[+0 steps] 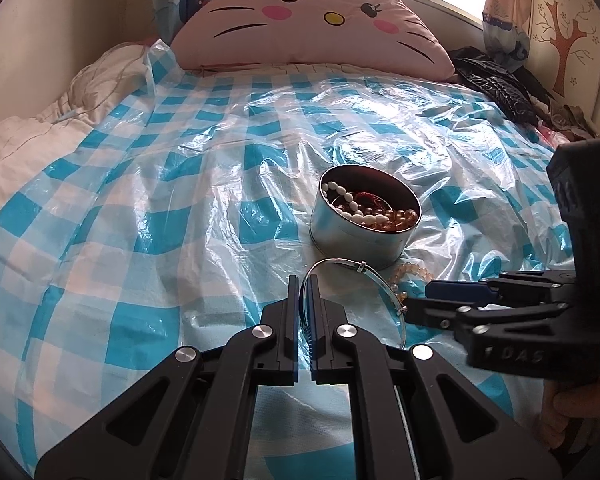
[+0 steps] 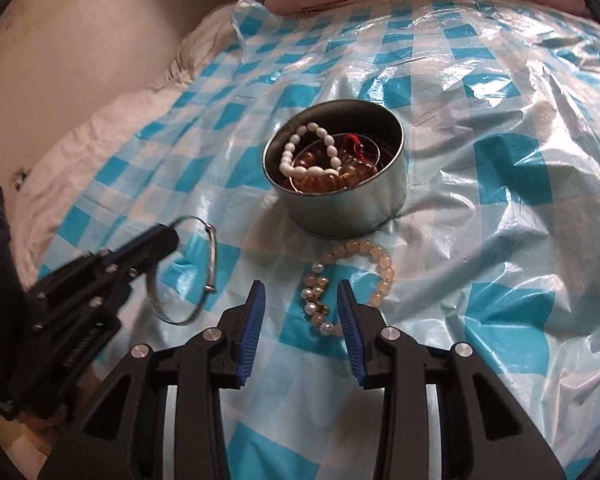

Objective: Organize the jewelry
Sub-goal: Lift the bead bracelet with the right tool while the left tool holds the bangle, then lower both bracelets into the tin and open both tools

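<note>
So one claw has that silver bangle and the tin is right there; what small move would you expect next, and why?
Probably the left claw, shut on the silver bangle, carries it forward over the round tin and lets go. The tin already holds other beaded pieces, and the bangle hangs just short of it. The right claw is open over the beaded bracelet on the plastic sheet.

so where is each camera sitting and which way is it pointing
Left wrist: sits on the left gripper, looking along the bed toward the cat pillow and window; shows its own fingers shut on the silver bangle, plus the right gripper and a hand at the right edge.
Right wrist: sits on the right gripper, angled down at the loose beaded bracelet; shows its open blue-padded fingers and the left gripper.
Shared: the round tin, the bangle, the checked plastic sheet.
</note>
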The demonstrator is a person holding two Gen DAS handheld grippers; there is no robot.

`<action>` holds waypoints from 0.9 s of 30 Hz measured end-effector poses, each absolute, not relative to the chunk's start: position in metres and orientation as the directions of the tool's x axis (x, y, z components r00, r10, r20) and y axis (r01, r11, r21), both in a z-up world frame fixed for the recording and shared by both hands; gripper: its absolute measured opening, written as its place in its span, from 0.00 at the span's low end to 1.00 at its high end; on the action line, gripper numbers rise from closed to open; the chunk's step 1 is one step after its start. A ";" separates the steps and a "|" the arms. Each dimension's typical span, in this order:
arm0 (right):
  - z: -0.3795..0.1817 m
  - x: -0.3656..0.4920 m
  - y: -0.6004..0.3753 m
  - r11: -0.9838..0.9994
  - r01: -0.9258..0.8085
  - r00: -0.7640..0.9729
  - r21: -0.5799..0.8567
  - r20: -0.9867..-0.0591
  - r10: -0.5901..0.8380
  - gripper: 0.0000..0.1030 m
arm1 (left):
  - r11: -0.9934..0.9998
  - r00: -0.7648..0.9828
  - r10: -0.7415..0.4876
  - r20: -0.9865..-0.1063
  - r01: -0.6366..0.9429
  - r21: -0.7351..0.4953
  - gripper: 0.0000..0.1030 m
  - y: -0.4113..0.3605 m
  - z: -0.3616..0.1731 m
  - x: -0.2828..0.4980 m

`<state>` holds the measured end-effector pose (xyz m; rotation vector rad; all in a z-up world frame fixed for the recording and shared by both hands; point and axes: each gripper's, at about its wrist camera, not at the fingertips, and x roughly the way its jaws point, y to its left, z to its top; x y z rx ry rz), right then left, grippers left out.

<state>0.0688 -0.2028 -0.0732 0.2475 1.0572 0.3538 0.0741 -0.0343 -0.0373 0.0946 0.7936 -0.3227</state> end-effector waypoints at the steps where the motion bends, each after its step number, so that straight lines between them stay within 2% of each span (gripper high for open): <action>1: -0.078 0.070 -0.195 0.930 -0.178 0.431 0.322 -0.824 0.367 0.36 | 0.947 0.655 -0.249 -0.714 0.320 -0.036 0.03 -0.034 -0.037 0.074; 4: -0.089 0.072 -0.170 0.957 -0.248 0.422 0.150 -0.872 0.246 0.36 | 0.946 0.654 -0.249 -0.714 0.323 -0.034 0.04 -0.035 -0.038 0.074; 5: -0.090 0.073 -0.167 0.958 -0.256 0.424 0.133 -0.875 0.234 0.36 | 0.946 0.654 -0.249 -0.715 0.322 -0.035 0.04 -0.035 -0.038 0.074; 6: -0.091 0.074 -0.170 0.957 -0.247 0.419 0.150 -0.874 0.245 0.34 | 0.947 0.653 -0.248 -0.715 0.320 -0.037 0.04 -0.034 -0.038 0.074; 8: -0.092 0.078 -0.185 0.953 -0.199 0.409 0.229 -0.864 0.293 0.17 | 0.948 0.653 -0.249 -0.715 0.317 -0.040 0.03 -0.034 -0.038 0.074; 9: -0.092 0.079 -0.195 0.940 -0.169 0.401 0.296 -0.850 0.341 0.16 | 0.948 0.652 -0.250 -0.716 0.316 -0.043 0.03 -0.034 -0.037 0.074; 11: -0.093 0.081 -0.218 0.885 -0.106 0.395 0.454 -0.798 0.456 0.08 | 0.948 0.651 -0.248 -0.718 0.315 -0.042 0.03 -0.035 -0.038 0.074; 14: -0.089 0.078 -0.244 0.777 -0.058 0.428 0.626 -0.688 0.586 0.08 | 0.948 0.651 -0.245 -0.719 0.315 -0.038 0.03 -0.036 -0.038 0.074; 17: -0.082 0.073 -0.261 0.670 -0.057 0.474 0.740 -0.570 0.670 0.08 | 0.948 0.652 -0.246 -0.717 0.317 -0.037 0.03 -0.036 -0.038 0.074; 22: -0.061 0.067 -0.278 0.526 -0.123 0.554 0.842 -0.381 0.740 0.08 | 0.941 0.649 -0.286 -0.705 0.331 -0.077 0.03 -0.035 -0.032 0.076; 27: -0.042 0.071 -0.285 0.495 -0.156 0.599 0.855 -0.317 0.736 0.08 | 0.930 0.647 -0.309 -0.697 0.360 -0.078 0.03 -0.051 -0.019 0.097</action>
